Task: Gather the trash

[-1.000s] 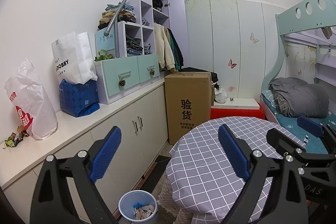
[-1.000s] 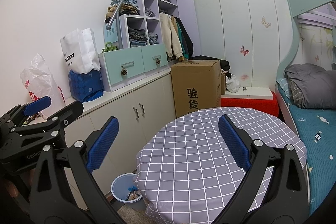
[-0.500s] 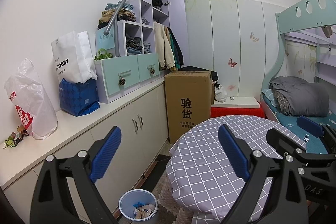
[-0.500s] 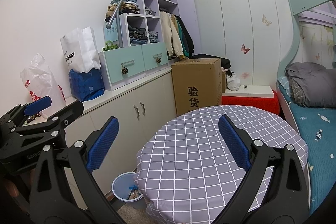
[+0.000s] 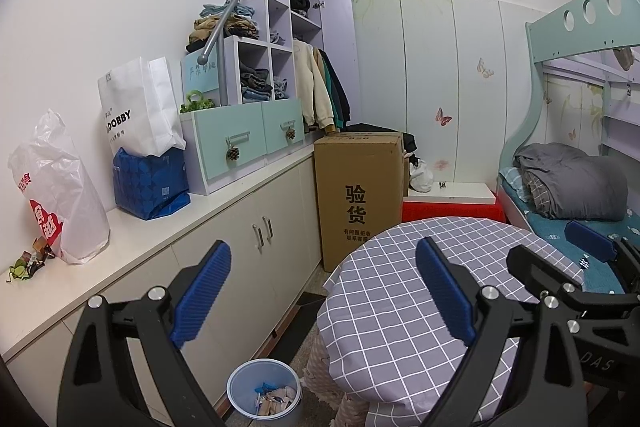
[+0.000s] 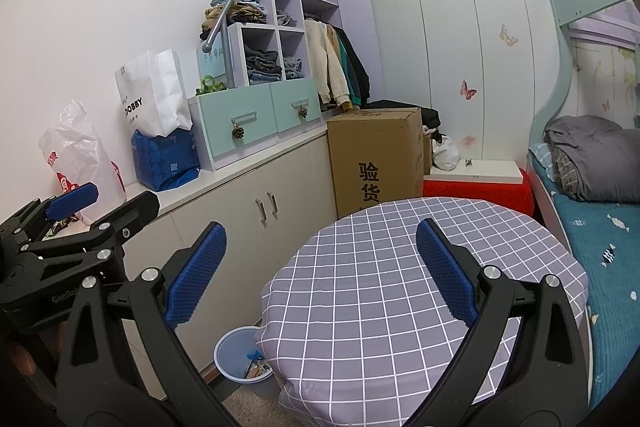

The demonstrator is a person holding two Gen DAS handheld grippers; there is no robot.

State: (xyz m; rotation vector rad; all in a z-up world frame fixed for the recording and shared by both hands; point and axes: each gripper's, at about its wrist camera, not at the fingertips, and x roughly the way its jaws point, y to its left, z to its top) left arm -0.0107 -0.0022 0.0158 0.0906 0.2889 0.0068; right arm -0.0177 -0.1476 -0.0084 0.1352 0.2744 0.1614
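Hovering, jaws apart, both empty | scraps (image 5: 28, 261) (left view only) | bin (image 5: 264, 391) partly filled

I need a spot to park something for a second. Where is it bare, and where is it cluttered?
The checked tablecloth is bare all over. The counter has a free strip in front of the blue bag and the mint drawers. It is crowded by the red-and-white plastic bag, with small wrappers beside it.

Home bedroom: bunk bed (image 5: 568, 39), hanging clothes (image 5: 320, 87), storage cabinets (image 5: 240, 239).
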